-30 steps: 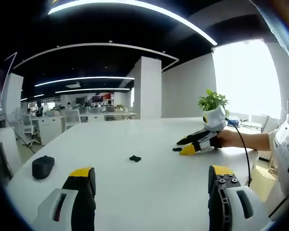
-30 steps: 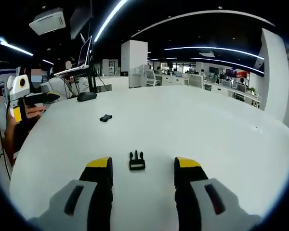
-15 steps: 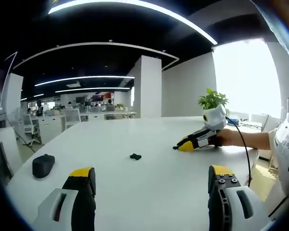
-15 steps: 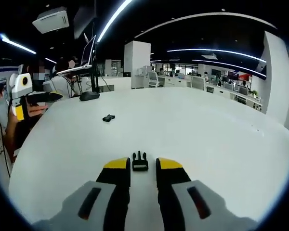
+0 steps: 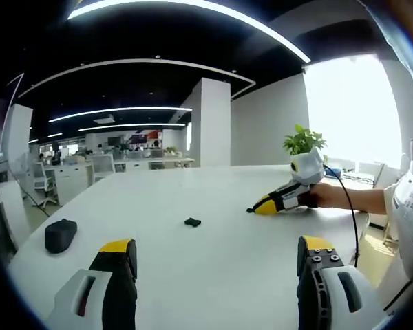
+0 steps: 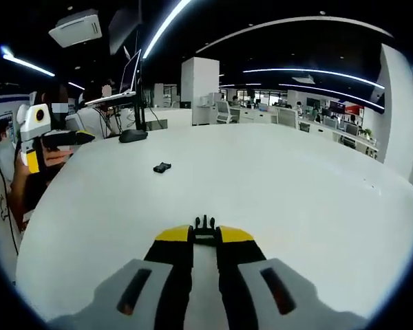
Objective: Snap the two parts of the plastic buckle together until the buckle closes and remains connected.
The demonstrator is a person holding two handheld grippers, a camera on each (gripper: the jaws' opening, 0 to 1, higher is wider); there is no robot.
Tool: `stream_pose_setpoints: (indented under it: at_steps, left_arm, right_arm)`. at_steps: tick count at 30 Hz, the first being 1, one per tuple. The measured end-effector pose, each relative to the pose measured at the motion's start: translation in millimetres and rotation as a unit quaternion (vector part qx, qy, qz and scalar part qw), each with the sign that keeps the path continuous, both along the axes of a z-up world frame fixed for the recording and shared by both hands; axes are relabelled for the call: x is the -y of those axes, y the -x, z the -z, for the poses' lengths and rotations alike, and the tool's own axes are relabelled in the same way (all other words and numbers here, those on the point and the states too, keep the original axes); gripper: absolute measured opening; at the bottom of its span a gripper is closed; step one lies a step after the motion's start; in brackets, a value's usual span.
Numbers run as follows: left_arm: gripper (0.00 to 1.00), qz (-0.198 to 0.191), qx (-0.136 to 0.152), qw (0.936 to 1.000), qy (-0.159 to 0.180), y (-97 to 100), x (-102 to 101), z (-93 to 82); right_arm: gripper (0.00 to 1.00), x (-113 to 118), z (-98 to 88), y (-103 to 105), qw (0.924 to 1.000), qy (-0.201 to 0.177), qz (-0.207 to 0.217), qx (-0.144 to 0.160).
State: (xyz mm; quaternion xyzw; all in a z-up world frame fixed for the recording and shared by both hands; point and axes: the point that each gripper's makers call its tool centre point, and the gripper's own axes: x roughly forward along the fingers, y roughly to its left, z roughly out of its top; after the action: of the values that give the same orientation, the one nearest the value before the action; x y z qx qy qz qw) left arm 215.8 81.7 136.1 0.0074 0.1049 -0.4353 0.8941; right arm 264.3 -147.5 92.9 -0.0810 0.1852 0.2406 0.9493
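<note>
The white table (image 6: 316, 206) carries everything, so places here are given from it. The right gripper (image 6: 204, 237) sits low on its near part, jaws pressed in on the pronged buckle half (image 6: 205, 224), whose prongs poke out past the yellow tips. The socket half (image 6: 162, 167) lies farther across the table, toward the left gripper (image 6: 45, 141), which hovers off the table's far-left edge. In the left gripper view the left gripper (image 5: 217, 258) has its jaws spread wide with nothing between them, the socket half (image 5: 192, 222) mid-table ahead of it, and the right gripper (image 5: 272, 205) resting on the surface beyond. Both halves look like light, stiff, smooth plastic, likely to skid; hold each by its flat sides, leaving prongs and mouth free. A black mouse (image 5: 60, 235) lies toward the table's edge, a potted plant (image 5: 304, 155) at its far side. Around it: an open office with ceiling light strips and desks
</note>
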Motion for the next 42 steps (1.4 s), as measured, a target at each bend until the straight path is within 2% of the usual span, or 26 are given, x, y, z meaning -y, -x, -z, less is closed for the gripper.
stream_pose_setpoints:
  at_steps: [4,11,21,26,30,42]
  left_arm:
    - [0.97,0.005,-0.005,1.0,0.006,-0.8,2,-0.3]
    - [0.95,0.003,-0.011,0.9999,0.002,-3.1,7,1.2]
    - [0.93,0.021,-0.011,0.9997,0.001,-10.4,24,-3.2]
    - [0.92,0.031,-0.009,0.9994,0.011,-17.2,28,-10.8]
    - [0.92,0.033,0.001,0.9994,0.0,-24.0,31,-16.6]
    - [0.91,0.038,-0.006,0.9992,0.014,-38.5,36,-27.1]
  right_arm:
    - [0.12,0,-0.7,2,1.0,-0.005,0.001,-0.003]
    - [0.12,2,-12.2,8,0.9997,-0.023,0.0,0.007]
    - [0.12,4,-30.1,19,0.9988,-0.033,-0.005,0.035]
    - [0.12,14,-41.0,23,0.9978,-0.041,0.003,0.052]
    - [0.12,21,-47.9,24,0.9969,-0.047,0.01,0.062]
    - [0.12,33,-55.8,23,0.9959,-0.027,0.028,0.082]
